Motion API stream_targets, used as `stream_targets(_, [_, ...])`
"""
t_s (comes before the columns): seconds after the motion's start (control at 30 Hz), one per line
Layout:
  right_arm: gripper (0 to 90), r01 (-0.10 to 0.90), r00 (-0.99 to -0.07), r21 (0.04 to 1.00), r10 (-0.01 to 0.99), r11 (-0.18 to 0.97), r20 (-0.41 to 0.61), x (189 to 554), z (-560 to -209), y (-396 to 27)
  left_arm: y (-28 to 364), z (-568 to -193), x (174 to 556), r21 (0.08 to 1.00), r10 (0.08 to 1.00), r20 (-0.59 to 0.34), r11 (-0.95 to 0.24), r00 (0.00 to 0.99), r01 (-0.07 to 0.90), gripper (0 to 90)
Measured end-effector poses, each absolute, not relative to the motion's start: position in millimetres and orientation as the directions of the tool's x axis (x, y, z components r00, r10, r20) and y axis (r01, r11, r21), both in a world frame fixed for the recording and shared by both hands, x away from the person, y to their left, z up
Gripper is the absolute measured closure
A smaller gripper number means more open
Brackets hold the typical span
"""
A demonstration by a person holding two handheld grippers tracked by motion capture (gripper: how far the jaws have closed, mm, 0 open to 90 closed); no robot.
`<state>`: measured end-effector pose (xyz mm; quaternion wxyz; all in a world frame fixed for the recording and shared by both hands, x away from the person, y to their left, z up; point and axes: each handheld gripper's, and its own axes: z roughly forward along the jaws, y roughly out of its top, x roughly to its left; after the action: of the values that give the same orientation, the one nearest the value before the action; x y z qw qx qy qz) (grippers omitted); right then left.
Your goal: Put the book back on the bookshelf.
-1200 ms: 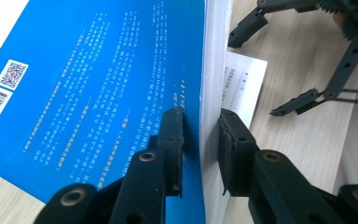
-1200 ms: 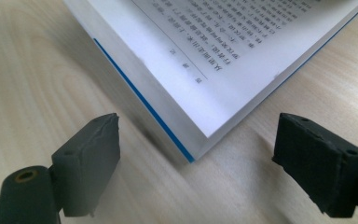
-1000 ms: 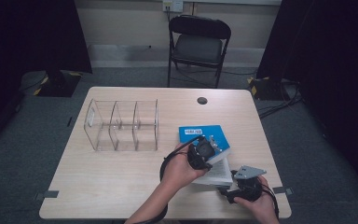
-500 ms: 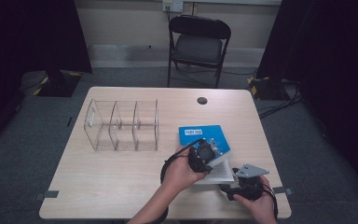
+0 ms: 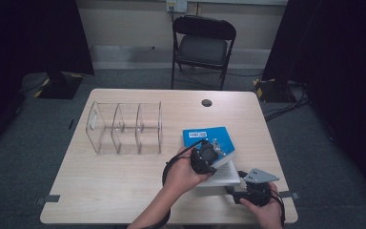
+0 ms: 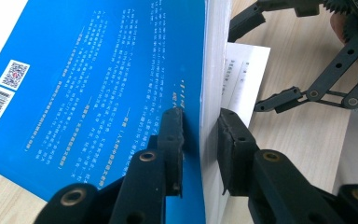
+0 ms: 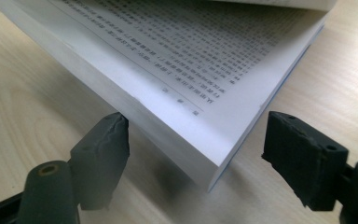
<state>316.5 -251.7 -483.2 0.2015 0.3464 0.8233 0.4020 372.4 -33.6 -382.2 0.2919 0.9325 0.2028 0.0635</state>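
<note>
A blue-covered book lies right of the table's middle. My left gripper is shut on its blue cover together with a sheaf of pages, holding them raised off the lower block; the high view shows that gripper at the book's near edge. My right gripper is open, and its jaws have just been closing. The near corner of the printed lower pages sits between them, with the right pad apart from it. The high view shows it near the table's front edge.
A clear plastic organiser with three compartments stands left of the book. A small black round disc sits near the far edge. Behind the table is a black folding chair.
The right gripper has shifted slightly at the book's near corner. The left hand and the raised cover stay where they were.
</note>
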Motion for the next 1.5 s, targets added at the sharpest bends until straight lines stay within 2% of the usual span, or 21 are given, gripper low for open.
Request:
stream_targets(0.13, [23.1, 0.394, -0.649, 0.798, 0.753, 0.456, -0.11, 312.9, -481.7, -253.9, -32.8, -381.2, 372.8, 0.571, 0.415, 0.002, -0.748, 0.91, 0.34, 73.4])
stream_targets(0.27, [21.7, 0.438, -0.644, 0.81, 0.765, 0.39, -0.02, 316.9, -487.1, -261.2, -34.2, -381.5, 372.1, 0.57, 0.421, -0.001, -0.745, 0.907, 0.346, 73.4])
stream_targets(0.4, [22.0, 0.409, -0.654, 0.789, 0.75, 0.459, -0.096, 318.2, -492.3, -255.7, -35.4, -383.0, 371.6, 0.557, 0.416, 0.005, -0.756, 0.909, 0.343, 73.4])
stream_targets(0.53, [19.3, 0.393, -0.67, 0.789, 0.735, 0.472, -0.105, 322.8, -496.0, -255.2, -35.3, -382.6, 371.4, 0.553, 0.413, 0.011, -0.761, 0.911, 0.338, 73.4])
stream_targets(0.83, [18.2, 0.22, -0.714, 0.832, 0.665, 0.51, -0.219, 325.3, -494.5, -258.3, -31.1, -375.9, 371.7, 0.568, 0.425, 0.008, -0.747, 0.905, 0.345, 74.0])
stream_targets(1.07, [18.3, 0.204, -0.724, 0.866, 0.665, 0.457, -0.181, 327.3, -494.9, -261.0, -31.1, -376.3, 369.6, 0.562, 0.414, 0.016, -0.757, 0.91, 0.334, 74.1])
stream_targets(1.1, [18.3, 0.218, -0.719, 0.884, 0.681, 0.414, -0.142, 327.3, -490.9, -262.6, -32.3, -375.5, 367.6, 0.559, 0.412, 0.016, -0.759, 0.911, 0.334, 74.1])
stream_targets(1.4, [17.9, 0.141, -0.757, 0.89, 0.626, 0.434, -0.185, 328.5, -482.6, -256.6, -35.6, -363.0, 358.8, 0.54, 0.374, 0.032, -0.787, 0.927, 0.298, 75.0])
stream_targets(1.5, [15.0, 0.104, -0.768, 0.896, 0.607, 0.432, -0.204, 328.5, -478.6, -253.6, -38.5, -355.8, 353.5, 0.54, 0.342, 0.032, -0.797, 0.939, 0.271, 75.2])
